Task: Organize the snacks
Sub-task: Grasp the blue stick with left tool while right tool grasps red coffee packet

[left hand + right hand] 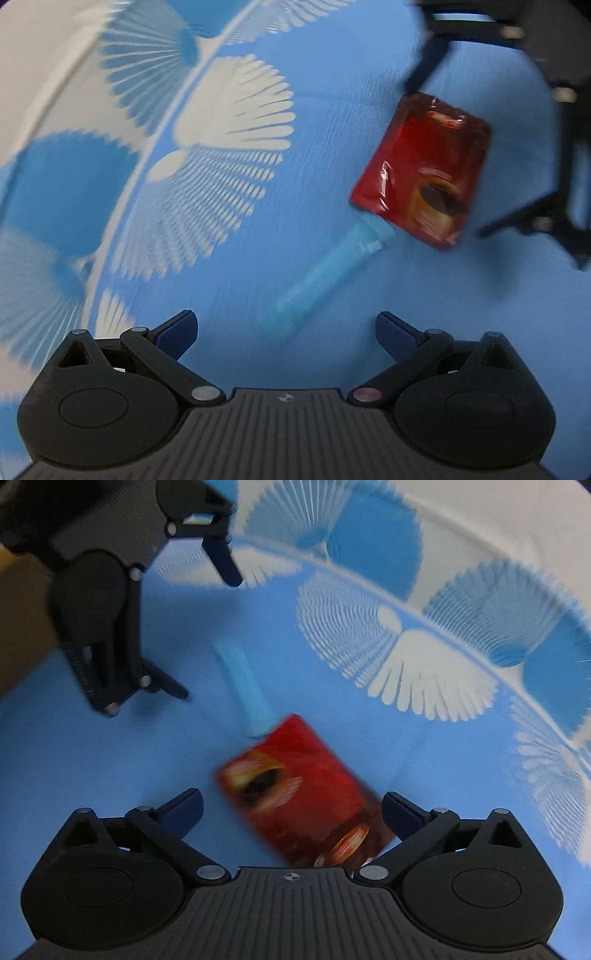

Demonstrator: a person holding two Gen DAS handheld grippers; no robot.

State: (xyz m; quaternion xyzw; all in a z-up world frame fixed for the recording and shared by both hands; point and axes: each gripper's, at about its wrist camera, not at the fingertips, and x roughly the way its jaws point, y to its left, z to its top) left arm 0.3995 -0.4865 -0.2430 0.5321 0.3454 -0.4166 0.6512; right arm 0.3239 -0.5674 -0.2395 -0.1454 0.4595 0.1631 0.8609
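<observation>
We are looking at a red snack packet (421, 170) lying flat on the blue patterned tabletop (229, 122), with one end overlapping a pale blue stick wrapper (325, 269). Landmark: the red packet. We are holding the right claw (291, 812) spread wide, its blue pads (400, 816) sitting either side of the packet's near end, not visibly touching it; motion blur makes contact hard to judge. We are keeping the left claw (284, 332) spread too, empty, on the far side of the blue stick from the packet.

The packet is reading as light, thin, glossy film, so probably slippery and crushable. We are judging the best hold is across its short width near an end seam, squeezing gently so the contents do not break. The blue stick looks light and soft; pinching it mid-length should work once the packet is lifted off.
</observation>
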